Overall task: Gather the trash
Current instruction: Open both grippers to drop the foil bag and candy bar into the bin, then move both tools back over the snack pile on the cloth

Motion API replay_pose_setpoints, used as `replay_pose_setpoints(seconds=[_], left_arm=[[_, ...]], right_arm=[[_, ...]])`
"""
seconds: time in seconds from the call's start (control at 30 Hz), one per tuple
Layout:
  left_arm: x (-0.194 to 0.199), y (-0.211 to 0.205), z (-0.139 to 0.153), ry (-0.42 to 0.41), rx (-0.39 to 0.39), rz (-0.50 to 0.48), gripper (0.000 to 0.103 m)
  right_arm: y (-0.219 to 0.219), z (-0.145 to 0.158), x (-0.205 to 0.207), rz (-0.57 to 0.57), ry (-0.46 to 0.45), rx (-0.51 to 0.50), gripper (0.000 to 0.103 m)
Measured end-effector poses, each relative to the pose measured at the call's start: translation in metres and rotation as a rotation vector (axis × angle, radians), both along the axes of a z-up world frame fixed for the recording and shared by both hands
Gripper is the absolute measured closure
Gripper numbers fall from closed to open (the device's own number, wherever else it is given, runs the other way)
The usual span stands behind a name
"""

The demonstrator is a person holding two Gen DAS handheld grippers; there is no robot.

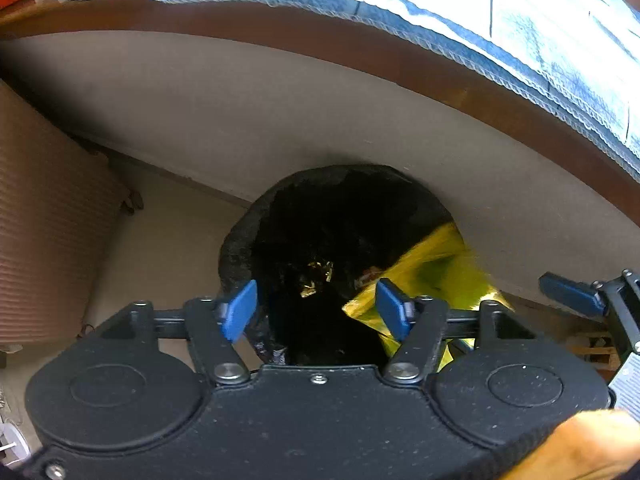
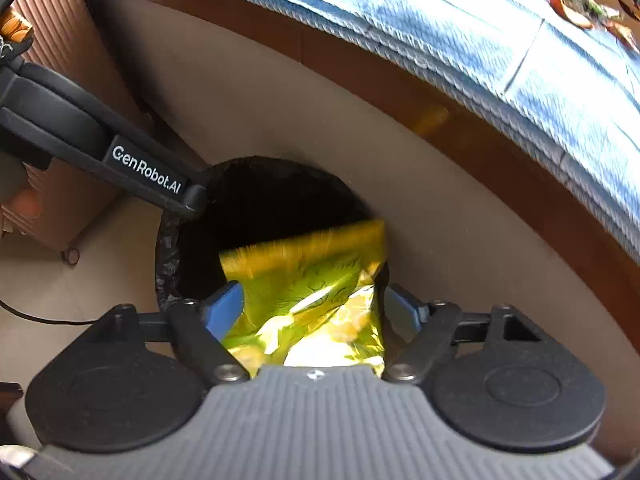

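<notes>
Beige floor (image 2: 100, 280): black-lined bin (image 2: 168, 264) standing beside ribbed pink suitcase (image 2: 60, 52).

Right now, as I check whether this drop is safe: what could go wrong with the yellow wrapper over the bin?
1. The yellow wrapper lies between the right tool fingers, which look spread off it. It hangs at the black bin near rim, so it might catch there or slide outside.
2. The left tool hovers open right beside it over the same opening; the two could bump.
3. The bin liner is loose at the rim and could snag.
</notes>
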State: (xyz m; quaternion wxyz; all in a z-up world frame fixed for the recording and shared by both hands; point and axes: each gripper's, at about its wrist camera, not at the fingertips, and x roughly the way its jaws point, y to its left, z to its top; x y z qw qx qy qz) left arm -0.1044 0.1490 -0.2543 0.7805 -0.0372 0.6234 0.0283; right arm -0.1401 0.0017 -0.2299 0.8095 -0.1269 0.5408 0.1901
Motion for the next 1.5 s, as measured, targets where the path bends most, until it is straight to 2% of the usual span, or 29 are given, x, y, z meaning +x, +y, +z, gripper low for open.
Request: replay_pose_setpoints(seconds=[0.23, 0.47, 0.7, 1.13, 1.3, 1.5], left_arm=[[0.001, -0.001, 0.008, -0.003, -0.017, 0.018, 0.031], [-0.003, -0.007, 0.031, -0.046, -0.029, 0.007, 0.027], [-0.012, -0.014, 0.06, -0.099, -0.021, 0.007, 0.025], [-0.035, -0.02, 0.146, -0.243, -0.047, 0.02, 0.021], [-0.033, -0.03, 0.183, -0.339, -0.052, -0.023, 0.019], [-0.011, -0.044, 0.229, -0.438, -0.105, -0.051, 0.016]], right_arm=[[-0.007, 0.009, -0.002, -0.03, 0.0, 0.01, 0.014], [-0.018, 0.023, 0.0, -0.086, -0.001, 0.022, 0.014], [-0.036, 0.051, -0.004, -0.155, -0.03, 0.046, 0.014], [-0.069, 0.133, -0.017, -0.317, -0.117, 0.145, 0.013], [-0.077, 0.176, -0.018, -0.357, -0.205, 0.159, 0.014], [-0.097, 0.222, -0.007, -0.404, -0.339, 0.183, 0.014]])
